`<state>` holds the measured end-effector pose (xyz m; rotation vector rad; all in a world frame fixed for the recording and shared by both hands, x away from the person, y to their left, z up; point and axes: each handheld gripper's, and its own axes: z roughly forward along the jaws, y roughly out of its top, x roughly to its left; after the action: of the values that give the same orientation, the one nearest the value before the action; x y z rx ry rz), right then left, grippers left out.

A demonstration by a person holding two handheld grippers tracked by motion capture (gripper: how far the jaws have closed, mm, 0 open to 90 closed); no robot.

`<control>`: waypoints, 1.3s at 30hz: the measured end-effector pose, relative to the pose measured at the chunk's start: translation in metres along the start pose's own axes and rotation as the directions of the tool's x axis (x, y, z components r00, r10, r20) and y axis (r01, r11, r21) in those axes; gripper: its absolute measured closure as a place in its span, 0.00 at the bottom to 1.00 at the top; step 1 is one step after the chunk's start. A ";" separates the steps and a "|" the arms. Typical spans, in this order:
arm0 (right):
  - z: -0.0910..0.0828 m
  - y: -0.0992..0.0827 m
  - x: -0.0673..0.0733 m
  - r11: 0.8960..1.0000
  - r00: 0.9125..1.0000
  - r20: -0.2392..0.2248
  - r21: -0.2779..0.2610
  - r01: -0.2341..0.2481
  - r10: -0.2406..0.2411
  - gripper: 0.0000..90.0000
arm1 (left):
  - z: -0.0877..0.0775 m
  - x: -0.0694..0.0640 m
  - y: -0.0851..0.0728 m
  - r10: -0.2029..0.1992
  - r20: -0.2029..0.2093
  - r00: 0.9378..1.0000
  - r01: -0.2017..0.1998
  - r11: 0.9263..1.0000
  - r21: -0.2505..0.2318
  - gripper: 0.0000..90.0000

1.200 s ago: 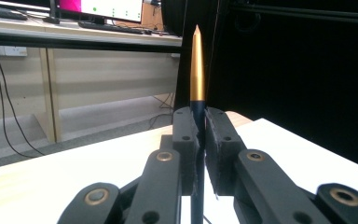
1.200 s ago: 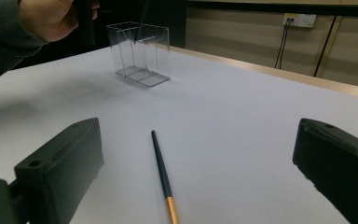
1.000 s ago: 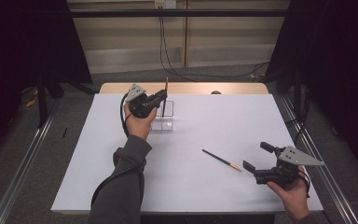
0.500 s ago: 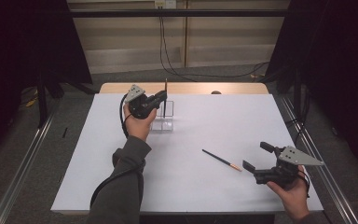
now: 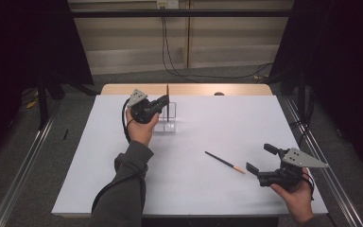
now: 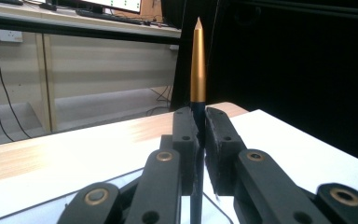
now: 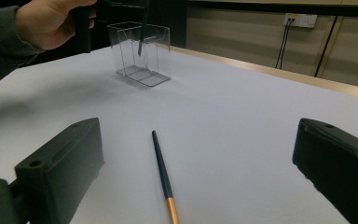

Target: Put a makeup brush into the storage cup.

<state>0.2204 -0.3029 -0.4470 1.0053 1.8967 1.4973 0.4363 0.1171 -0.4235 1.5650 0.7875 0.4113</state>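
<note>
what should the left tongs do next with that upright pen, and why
Probably lower and release: the left tongs grip the pen upright, its lower end already inside the clear holder. A second pen waits before the open right tongs.

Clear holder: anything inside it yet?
The clear holder has the dark lower end of a pencil dipping into its open top, upright, held by the left gripper. Its floor looks bare through the walls. A second pencil lies on the table, outside.

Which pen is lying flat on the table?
The pen on the white table, near the right tongs. The other pen stands upright, pinched in the left tongs.
</note>
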 end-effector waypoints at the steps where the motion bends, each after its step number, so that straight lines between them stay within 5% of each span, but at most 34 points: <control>1: 0.000 0.000 0.000 1.000 1.000 0.000 0.000 -0.001 0.001 0.01 | 0.001 -0.002 -0.001 -0.027 0.002 1.000 0.027 1.000 -0.012 0.92; 39: 0.000 0.001 0.001 1.000 1.000 -0.001 0.001 0.004 -0.004 0.01 | 0.001 -0.006 -0.020 -0.029 -0.014 0.999 0.030 0.998 0.060 0.92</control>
<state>0.2201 -0.3020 -0.4465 1.0007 1.8991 1.4948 0.4286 0.1120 -0.4416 1.6060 0.8388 0.3804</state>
